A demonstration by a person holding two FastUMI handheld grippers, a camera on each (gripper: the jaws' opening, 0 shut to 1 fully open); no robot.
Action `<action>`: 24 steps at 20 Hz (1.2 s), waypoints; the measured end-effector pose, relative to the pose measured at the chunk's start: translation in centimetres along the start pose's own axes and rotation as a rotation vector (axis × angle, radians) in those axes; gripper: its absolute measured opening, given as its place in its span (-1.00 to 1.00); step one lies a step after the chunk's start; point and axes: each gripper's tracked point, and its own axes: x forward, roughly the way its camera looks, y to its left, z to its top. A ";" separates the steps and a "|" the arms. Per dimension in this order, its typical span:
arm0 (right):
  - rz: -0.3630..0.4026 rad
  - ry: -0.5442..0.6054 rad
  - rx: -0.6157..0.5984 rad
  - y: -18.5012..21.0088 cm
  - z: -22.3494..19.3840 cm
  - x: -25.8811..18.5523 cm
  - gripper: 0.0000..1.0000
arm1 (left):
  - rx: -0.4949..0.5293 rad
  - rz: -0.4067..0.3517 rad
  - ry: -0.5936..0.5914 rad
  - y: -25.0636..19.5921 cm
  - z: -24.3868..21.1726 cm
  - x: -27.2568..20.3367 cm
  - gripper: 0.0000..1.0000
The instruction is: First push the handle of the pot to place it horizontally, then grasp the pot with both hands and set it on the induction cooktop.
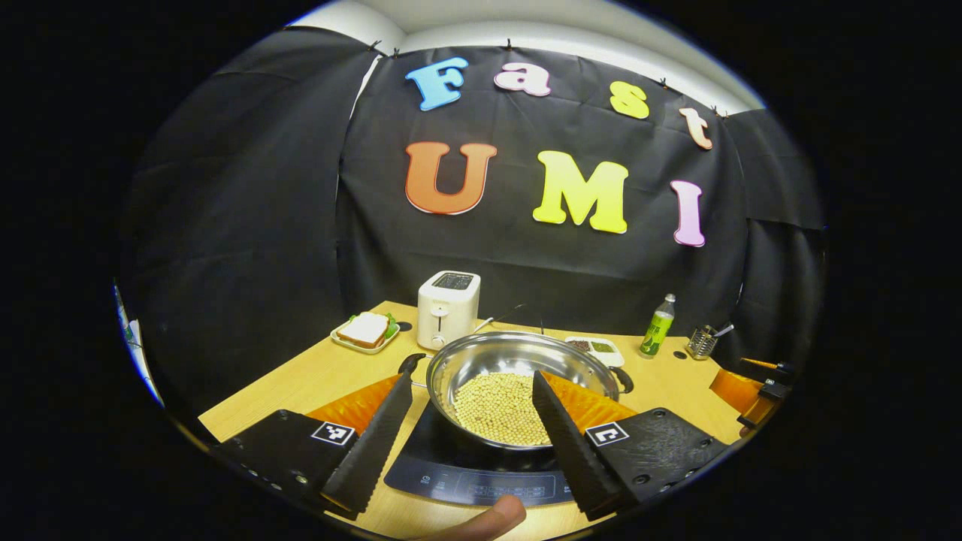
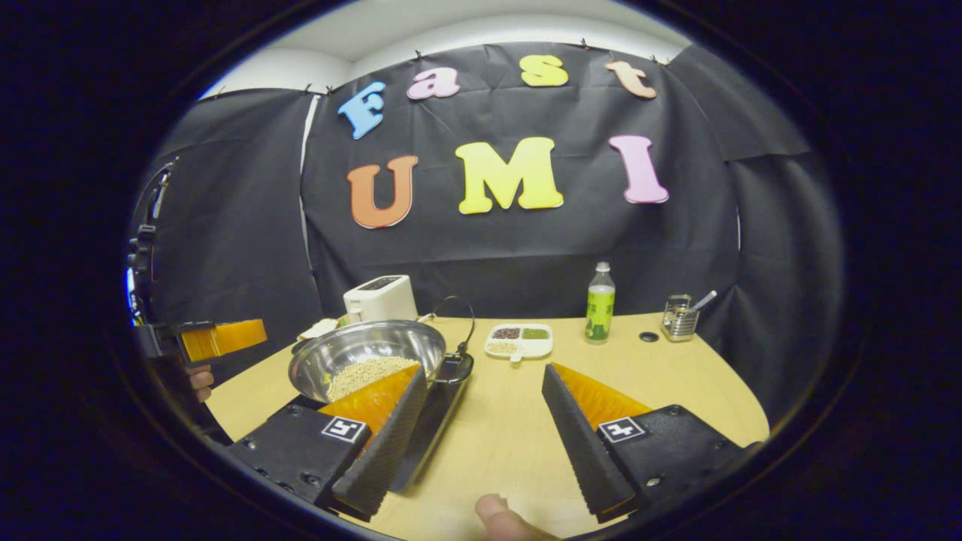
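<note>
- The pot [image 1: 518, 387], with beans in it, sits on the cooktop [image 1: 466, 466], on the table [image 1: 316, 376].
- Your left gripper [image 1: 473, 383] is spread wide, gripping nothing, a finger either side of the pot's near rim in the left gripper view.
- Your right gripper [image 2: 481, 376] is also spread, empty, over bare table right of the pot [image 2: 368, 357].
- The right gripper view shows the pot's side handle [image 2: 458, 368] and the left gripper [image 2: 222, 338] beyond.
- The left gripper view shows a sandwich plate [image 1: 366, 333] beside the toaster [image 1: 449, 308].
</note>
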 end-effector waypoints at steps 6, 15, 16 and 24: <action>-0.054 -0.116 -0.073 -1.6 4.0 -7.3 0.94 | -0.004 -0.038 -0.112 -2.9 4.2 -6.1 0.91; -0.213 -0.256 -0.092 -6.5 9.6 -17.6 0.95 | 0.031 -0.110 -0.231 -7.9 8.0 -13.6 0.90; -0.218 -0.262 -0.085 -6.8 10.0 -18.4 0.95 | 0.048 -0.112 -0.242 -8.3 8.2 -14.3 0.89; -0.325 -0.325 -0.169 -10.0 10.5 -22.9 0.96 | 0.073 -0.131 -0.237 -9.5 5.8 -16.9 1.00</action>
